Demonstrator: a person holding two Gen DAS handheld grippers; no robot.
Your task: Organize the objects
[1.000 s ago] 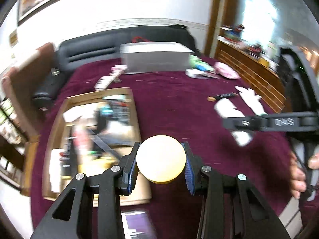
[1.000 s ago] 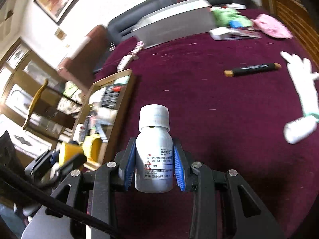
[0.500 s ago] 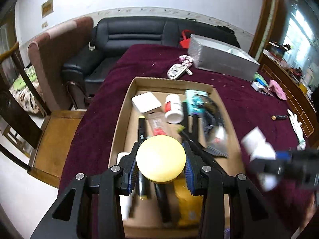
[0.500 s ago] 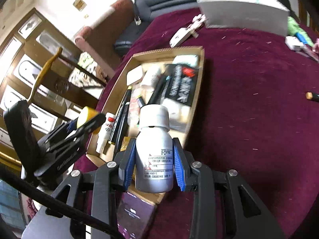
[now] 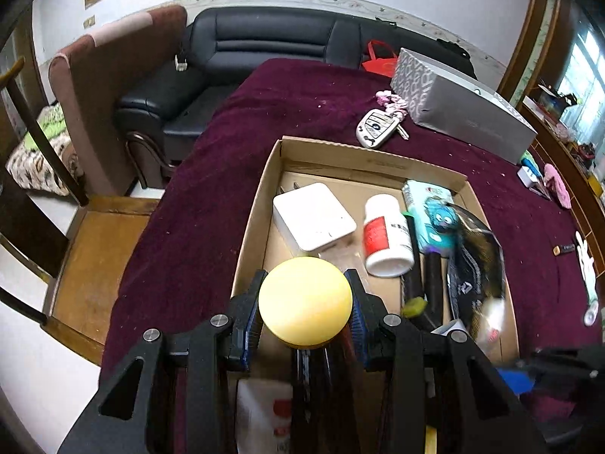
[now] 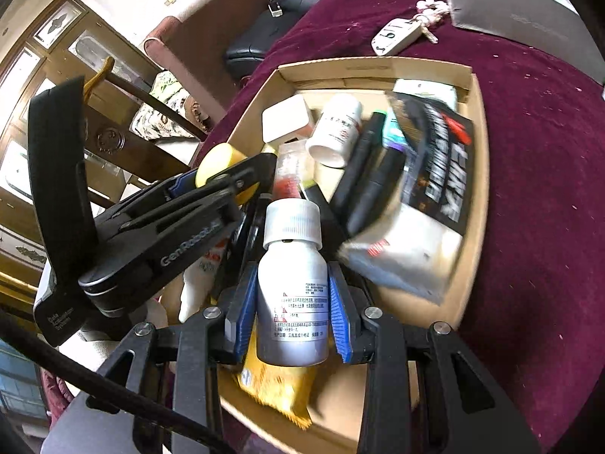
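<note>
Right wrist view: both grippers hold items over the cardboard box [image 6: 477,174].
At left of the frame, the left gripper [image 6: 223,178] clamps a yellow round lid [image 6: 215,162]; at lower centre, the right gripper [image 6: 291,310] grips a white-capped bottle [image 6: 291,283] above the cluttered box, which sits on the maroon-covered bench [image 6: 544,189], with a key fob [image 6: 395,36] behind it at the upper right.

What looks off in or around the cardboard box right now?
Nothing spilled or damaged. The cardboard box is crowded; a white bottle lies on its side. A key fob sits outside on the cloth. Both grippers hold items above it: yellow lid, grey bottle.
</note>
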